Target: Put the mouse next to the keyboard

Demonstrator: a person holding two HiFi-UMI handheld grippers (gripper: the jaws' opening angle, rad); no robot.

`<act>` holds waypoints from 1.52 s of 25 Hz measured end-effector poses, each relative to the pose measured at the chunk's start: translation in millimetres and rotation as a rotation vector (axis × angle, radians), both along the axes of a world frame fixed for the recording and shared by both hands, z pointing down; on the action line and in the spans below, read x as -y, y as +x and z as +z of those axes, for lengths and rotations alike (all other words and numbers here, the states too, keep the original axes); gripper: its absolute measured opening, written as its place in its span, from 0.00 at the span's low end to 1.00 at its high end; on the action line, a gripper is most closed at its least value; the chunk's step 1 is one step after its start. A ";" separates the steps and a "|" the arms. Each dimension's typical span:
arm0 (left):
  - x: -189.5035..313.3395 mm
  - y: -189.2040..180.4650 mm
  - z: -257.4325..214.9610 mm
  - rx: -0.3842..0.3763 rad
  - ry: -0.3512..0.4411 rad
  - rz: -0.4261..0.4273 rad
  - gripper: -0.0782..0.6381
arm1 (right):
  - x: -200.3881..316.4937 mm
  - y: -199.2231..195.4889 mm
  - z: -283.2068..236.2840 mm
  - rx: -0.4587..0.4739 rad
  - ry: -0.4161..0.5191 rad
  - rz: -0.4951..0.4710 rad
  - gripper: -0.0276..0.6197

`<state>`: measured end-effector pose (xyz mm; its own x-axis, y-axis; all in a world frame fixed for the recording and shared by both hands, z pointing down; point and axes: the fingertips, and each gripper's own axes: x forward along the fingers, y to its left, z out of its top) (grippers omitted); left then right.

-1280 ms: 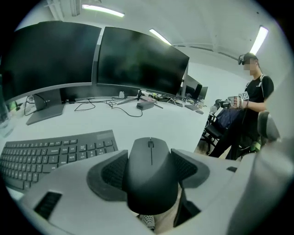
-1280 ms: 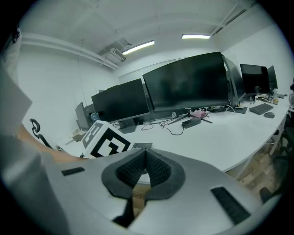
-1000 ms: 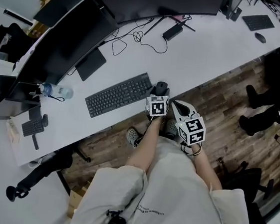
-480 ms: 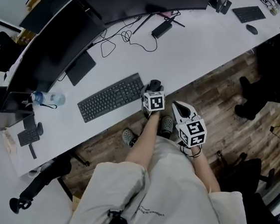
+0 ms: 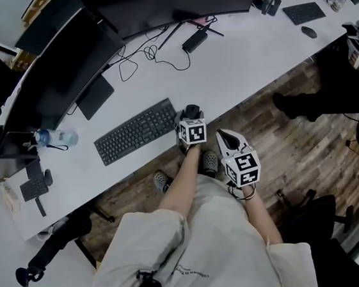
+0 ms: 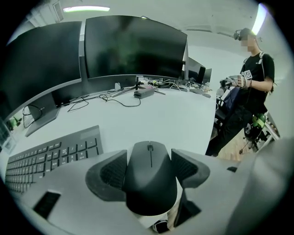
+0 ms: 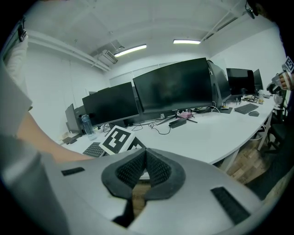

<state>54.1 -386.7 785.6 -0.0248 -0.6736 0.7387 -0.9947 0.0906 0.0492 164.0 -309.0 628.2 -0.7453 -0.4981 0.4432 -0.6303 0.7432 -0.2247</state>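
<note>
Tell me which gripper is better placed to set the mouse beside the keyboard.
Left. The left gripper grips the mouse beside the keyboard; the right gripper is shut, empty, above the floor.

The mouse (image 6: 150, 183) is showing a smooth, matt black plastic shell, and the left gripper (image 6: 149, 158) and right gripper (image 7: 145, 166) are showing matt grey plastic bodies with dark, finely ribbed pads (image 6: 112, 173). The keyboard (image 5: 135, 132) is looking like matt dark plastic on a smooth white desk (image 5: 253, 58) giving off a faint sheen. The floor (image 5: 294, 153) is showing wood-grain planks, and the monitors (image 6: 133, 46) are looking glossy black.
</note>
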 end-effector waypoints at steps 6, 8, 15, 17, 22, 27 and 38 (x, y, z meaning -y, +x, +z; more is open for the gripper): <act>3.3 -2.9 -21.5 -0.033 0.056 0.027 0.53 | -4.3 -4.4 3.8 -0.007 -0.006 0.027 0.05; 1.3 -7.2 -34.2 -0.054 0.088 0.036 0.53 | -7.6 -10.7 6.7 -0.010 -0.015 0.035 0.05; -26.9 -51.9 -87.0 -0.079 0.176 0.052 0.53 | -20.1 -34.2 9.6 0.005 -0.067 0.136 0.05; -39.9 -70.7 -100.2 -0.078 0.194 0.053 0.53 | -28.1 -44.7 11.4 0.002 -0.080 0.157 0.05; -76.7 -122.1 -130.3 -0.093 0.248 0.020 0.53 | -57.7 -80.3 11.5 0.009 -0.107 0.174 0.05; -113.8 -161.4 -155.4 -0.102 0.293 0.029 0.53 | -85.3 -114.9 13.6 0.000 -0.110 0.184 0.05; -221.5 -210.0 -153.9 -0.139 0.322 0.235 0.53 | -137.8 -167.4 22.8 -0.029 -0.080 0.285 0.05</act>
